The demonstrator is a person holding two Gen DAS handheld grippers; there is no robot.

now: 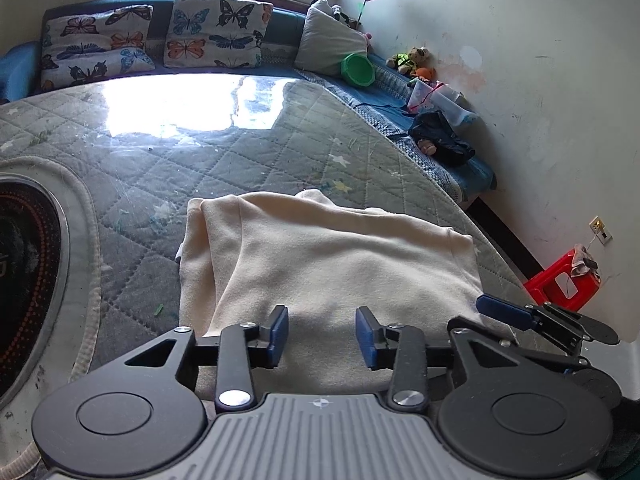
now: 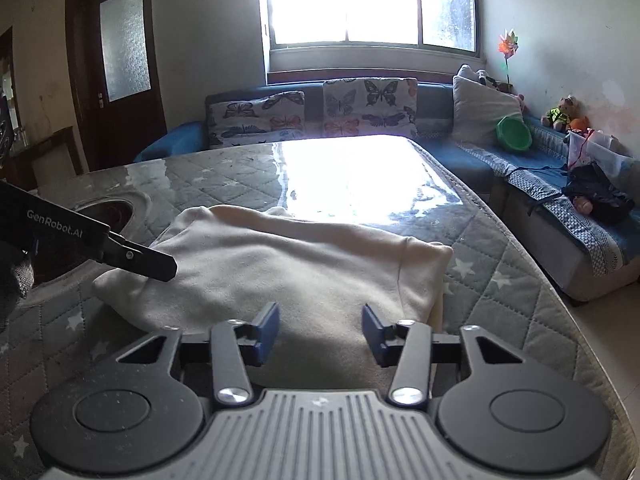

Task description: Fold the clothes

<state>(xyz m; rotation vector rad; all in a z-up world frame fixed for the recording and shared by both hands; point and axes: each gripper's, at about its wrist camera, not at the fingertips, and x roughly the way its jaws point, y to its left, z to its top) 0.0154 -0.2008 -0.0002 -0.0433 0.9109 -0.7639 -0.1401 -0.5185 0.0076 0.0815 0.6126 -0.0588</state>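
1. A cream garment (image 1: 332, 256) lies folded into a rough rectangle on the table (image 1: 224, 152), which has a quilted grey star-print cover under a glossy clear sheet.
2. The left gripper (image 1: 322, 334) is above the garment's near edge. Its jaws stand wide apart with nothing between them but the cloth lying below; whether the blue pads (image 1: 280, 330) touch the fabric cannot be told.
3. The right gripper (image 2: 320, 330) is over the near edge too, toward the garment's right side. Its jaws are likewise spread wide and grip nothing.
4. In the left wrist view the right gripper's blue-padded fingers show at the garment's near right corner, just beside the cloth.
5. In the right wrist view the left gripper's dark finger reaches over the garment's left edge, near a folded side.
6. The garment's right side shows a folded-in sleeve seam (image 2: 404, 272); its left side has long soft creases.
7. A round inset burner (image 1: 24, 272) sits in the table left of the garment, apart from it.
8. Beyond the table is a blue sofa (image 2: 472, 160) with butterfly cushions (image 2: 370, 106), a green bowl (image 2: 514, 132) and soft toys (image 2: 564, 112).
9. A red stool (image 1: 560, 282) stands on the floor by the wall.
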